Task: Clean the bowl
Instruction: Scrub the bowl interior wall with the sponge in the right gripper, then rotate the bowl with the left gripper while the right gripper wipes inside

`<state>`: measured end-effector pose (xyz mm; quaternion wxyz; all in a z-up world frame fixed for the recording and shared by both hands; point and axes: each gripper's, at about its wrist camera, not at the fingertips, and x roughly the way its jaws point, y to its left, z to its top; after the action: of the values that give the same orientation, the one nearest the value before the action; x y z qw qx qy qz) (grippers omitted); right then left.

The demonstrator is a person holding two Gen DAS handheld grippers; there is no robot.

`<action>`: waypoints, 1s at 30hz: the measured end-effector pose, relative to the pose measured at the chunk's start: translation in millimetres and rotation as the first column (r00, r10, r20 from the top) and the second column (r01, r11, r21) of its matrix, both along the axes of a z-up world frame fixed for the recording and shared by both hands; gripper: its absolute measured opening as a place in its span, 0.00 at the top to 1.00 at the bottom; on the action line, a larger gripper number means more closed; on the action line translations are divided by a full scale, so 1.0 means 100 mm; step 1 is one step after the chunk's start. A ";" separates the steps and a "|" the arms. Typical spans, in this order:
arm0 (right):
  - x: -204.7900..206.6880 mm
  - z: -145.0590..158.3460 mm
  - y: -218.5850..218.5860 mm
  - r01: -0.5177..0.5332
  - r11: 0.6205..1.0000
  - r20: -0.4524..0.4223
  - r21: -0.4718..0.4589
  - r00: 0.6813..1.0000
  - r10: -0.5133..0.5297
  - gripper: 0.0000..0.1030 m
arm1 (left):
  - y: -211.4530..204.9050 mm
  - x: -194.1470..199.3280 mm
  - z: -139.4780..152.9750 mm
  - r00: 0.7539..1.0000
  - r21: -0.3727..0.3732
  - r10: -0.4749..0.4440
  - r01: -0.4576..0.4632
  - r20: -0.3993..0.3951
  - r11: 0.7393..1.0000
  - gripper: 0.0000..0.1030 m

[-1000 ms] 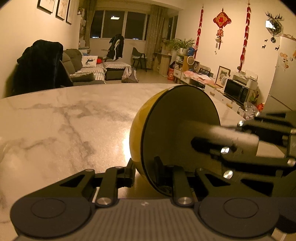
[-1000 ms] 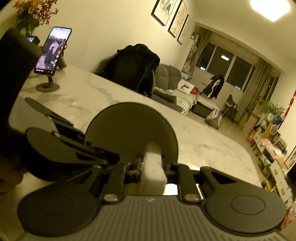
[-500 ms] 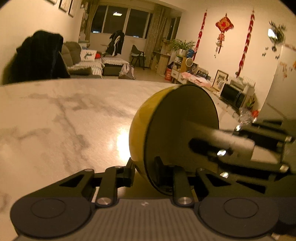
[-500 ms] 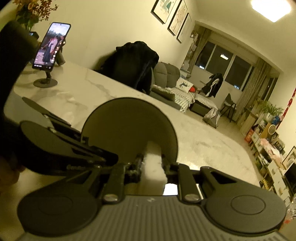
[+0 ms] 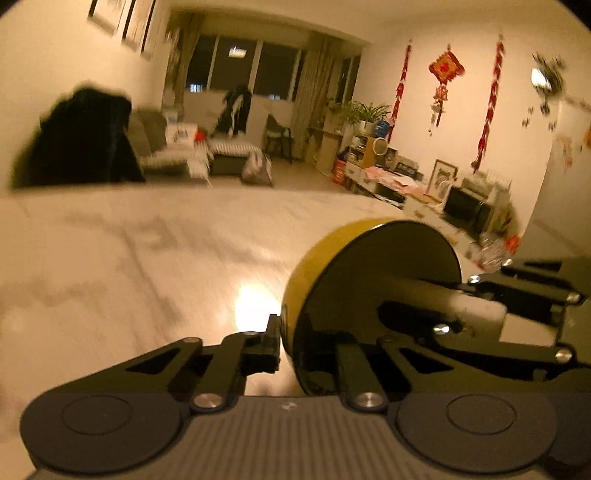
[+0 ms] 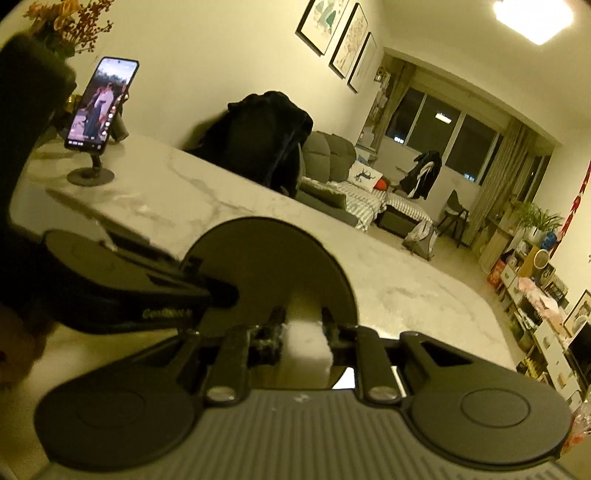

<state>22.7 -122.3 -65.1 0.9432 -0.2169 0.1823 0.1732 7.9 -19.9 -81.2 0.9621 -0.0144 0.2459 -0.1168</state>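
A bowl (image 5: pixel 314 266), yellow outside and dark inside, is held tipped on its side above the marble table (image 5: pixel 129 258). My left gripper (image 5: pixel 291 339) is shut on the bowl's rim, one finger outside and one inside. My right gripper (image 6: pixel 303 325) is shut on a white sponge block (image 6: pixel 306 343) and pushes it into the bowl's dark inside (image 6: pixel 266 266). In the left wrist view the sponge (image 5: pixel 476 308) and the right gripper (image 5: pixel 524 306) enter from the right. In the right wrist view the left gripper (image 6: pixel 122 291) reaches in from the left.
A phone on a round stand (image 6: pixel 99 110) stands on the table at the far left, with flowers (image 6: pixel 66 22) behind it. A chair draped with a dark coat (image 6: pixel 262 136) sits at the table's far edge. The living room lies beyond.
The bowl and both grippers shifted; the left wrist view is now blurred and the bowl sits lower and further right in it. The sponge stays pressed inside the bowl.
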 end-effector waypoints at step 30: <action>0.03 -0.13 0.06 0.002 1.000 -0.028 0.003 1.000 -0.002 0.83 | -0.04 -0.03 -0.11 0.999 0.032 0.041 -0.041 -0.014 0.999 0.90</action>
<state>25.2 -116.3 -77.8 0.9411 -0.2129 0.1954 0.1756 4.8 -23.7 -92.5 0.9626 -0.0051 0.2545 -0.0930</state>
